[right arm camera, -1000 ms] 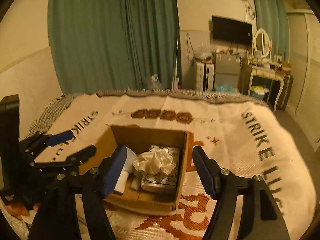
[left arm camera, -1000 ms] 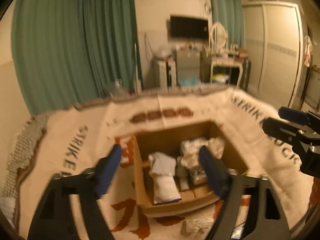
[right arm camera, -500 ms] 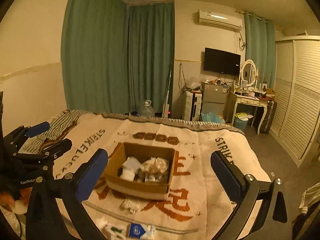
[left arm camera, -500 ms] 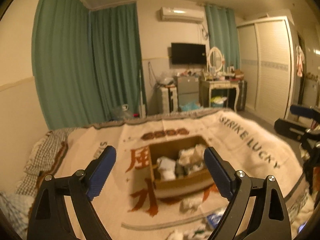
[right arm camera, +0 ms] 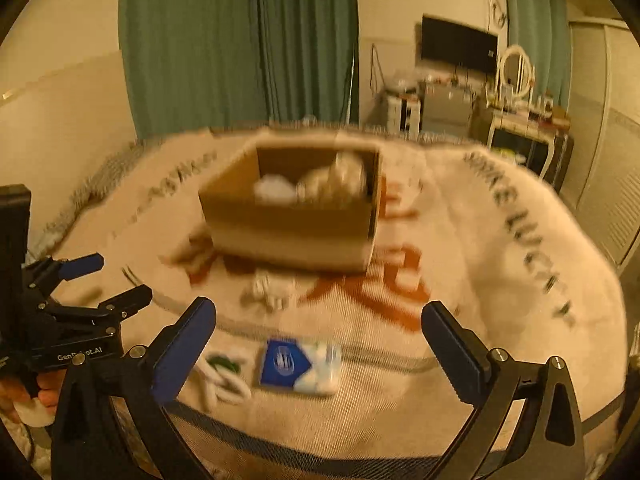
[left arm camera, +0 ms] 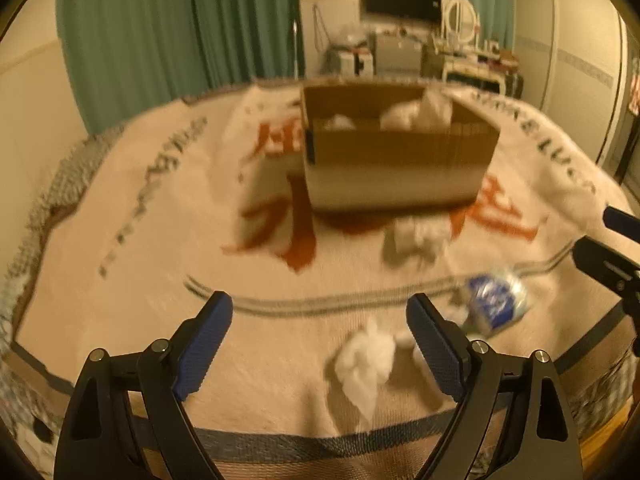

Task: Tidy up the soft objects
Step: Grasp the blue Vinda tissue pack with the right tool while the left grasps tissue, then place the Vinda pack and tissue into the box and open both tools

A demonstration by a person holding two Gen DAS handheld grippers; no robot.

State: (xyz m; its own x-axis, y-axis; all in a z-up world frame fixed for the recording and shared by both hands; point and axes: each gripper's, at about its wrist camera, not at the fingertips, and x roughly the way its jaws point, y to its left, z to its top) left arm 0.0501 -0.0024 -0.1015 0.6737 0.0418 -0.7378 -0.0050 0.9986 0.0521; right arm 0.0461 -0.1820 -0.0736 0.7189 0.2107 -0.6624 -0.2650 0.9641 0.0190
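A cardboard box [left arm camera: 400, 160] [right arm camera: 292, 224] stands on the bed with white soft things [right arm camera: 276, 190] inside. Loose soft items lie in front of it: a white crumpled cloth [left arm camera: 362, 364], a white bundle [left arm camera: 418, 236] [right arm camera: 270, 288], a blue-and-white pack [left arm camera: 496, 300] [right arm camera: 300, 366] and a white-green piece [right arm camera: 222, 372]. My left gripper [left arm camera: 318, 346] is open and empty, low over the blanket, just left of the crumpled cloth. My right gripper [right arm camera: 320, 348] is open and empty, above the blue pack.
The bed carries a cream blanket [left arm camera: 132, 216] with orange and black lettering. Green curtains [right arm camera: 240, 40], a TV [right arm camera: 460, 44], a dressing table [right arm camera: 520, 120] and a wardrobe [right arm camera: 608, 120] stand beyond. The blanket's front edge [left arm camera: 320, 440] is close below.
Both grippers have dropped from high above the bed to low near the front edge. The box now looks farther back and the loose items lie close in front.
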